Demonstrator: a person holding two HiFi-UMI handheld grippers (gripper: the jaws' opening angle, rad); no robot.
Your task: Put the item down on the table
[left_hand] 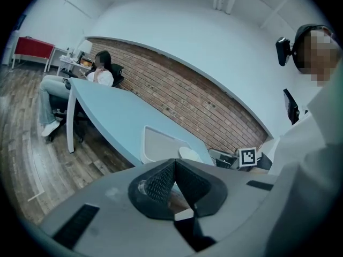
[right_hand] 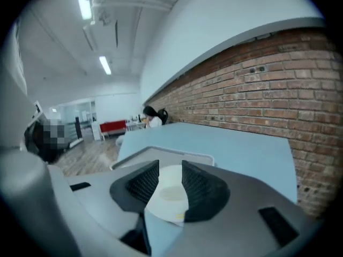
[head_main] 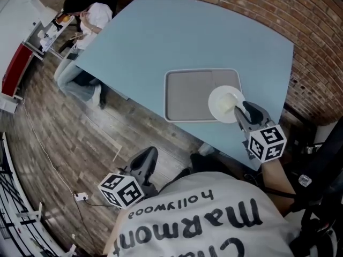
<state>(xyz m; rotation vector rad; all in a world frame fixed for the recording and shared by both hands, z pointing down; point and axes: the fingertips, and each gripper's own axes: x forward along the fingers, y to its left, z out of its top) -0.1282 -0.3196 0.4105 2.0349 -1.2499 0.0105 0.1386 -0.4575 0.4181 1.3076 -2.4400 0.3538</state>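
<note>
A white plate point(head_main: 224, 103) hangs over the right end of a grey tray point(head_main: 187, 95) on the light blue table point(head_main: 161, 36). My right gripper point(head_main: 238, 108) is shut on the plate's near rim. In the right gripper view the plate point(right_hand: 169, 194) sits between the two dark fingers of that gripper point(right_hand: 170, 167), with the tray's rim point(right_hand: 161, 153) just beyond. My left gripper point(head_main: 147, 157) hangs off the table's near edge, over the floor, beside my body. Its jaws meet at a point with nothing in them point(left_hand: 174, 162). From there the tray point(left_hand: 158, 143) and plate point(left_hand: 190, 153) show beyond.
A seated person point(head_main: 88, 15) is at the table's far left corner. A brick wall point(head_main: 300, 15) curves round the table's far and right sides. Wooden floor point(head_main: 53, 138) lies to the left, with a red cabinet point(head_main: 16, 68) and cables on it.
</note>
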